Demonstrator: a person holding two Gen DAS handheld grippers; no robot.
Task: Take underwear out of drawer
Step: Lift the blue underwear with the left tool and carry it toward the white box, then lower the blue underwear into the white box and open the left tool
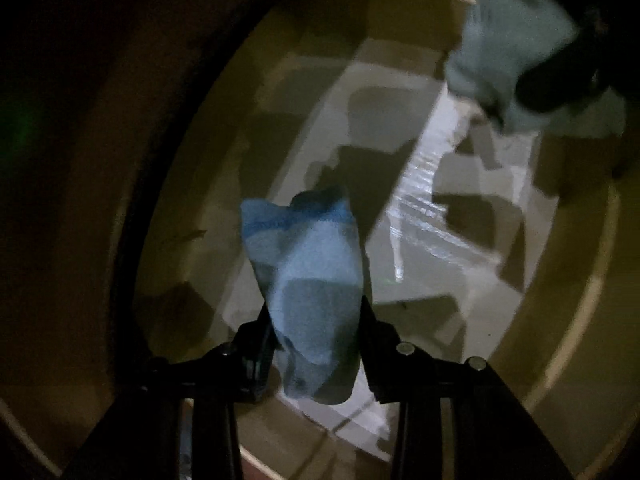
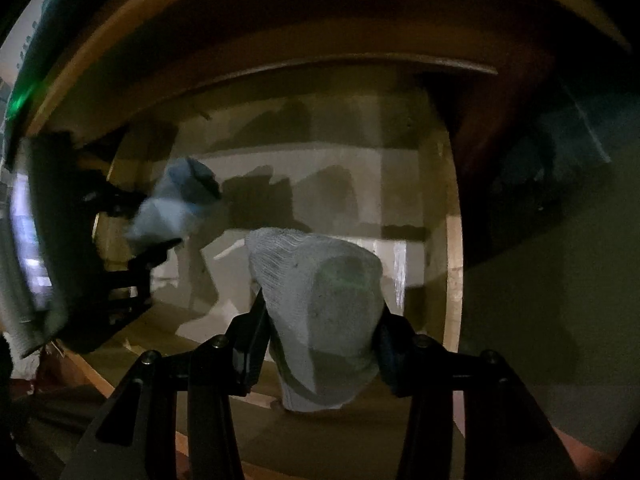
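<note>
Above the pale-lined drawer (image 1: 404, 264), each gripper pinches folded underwear: left (image 1: 316, 320) blue, right (image 2: 324, 320) grey.

Dim room (perhaps lamplit), green glow (image 2: 18, 102)

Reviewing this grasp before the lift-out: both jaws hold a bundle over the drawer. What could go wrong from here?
1. The blue bundle sits in the left gripper with most of its bulk past the jaws; it could slip back into the drawer.
2. The grey bundle in the right gripper also bulges out, so its folds may loosen.
3. The scene is dim and blurred, and the drawer's rim is close; a bundle could snag on it.
</note>
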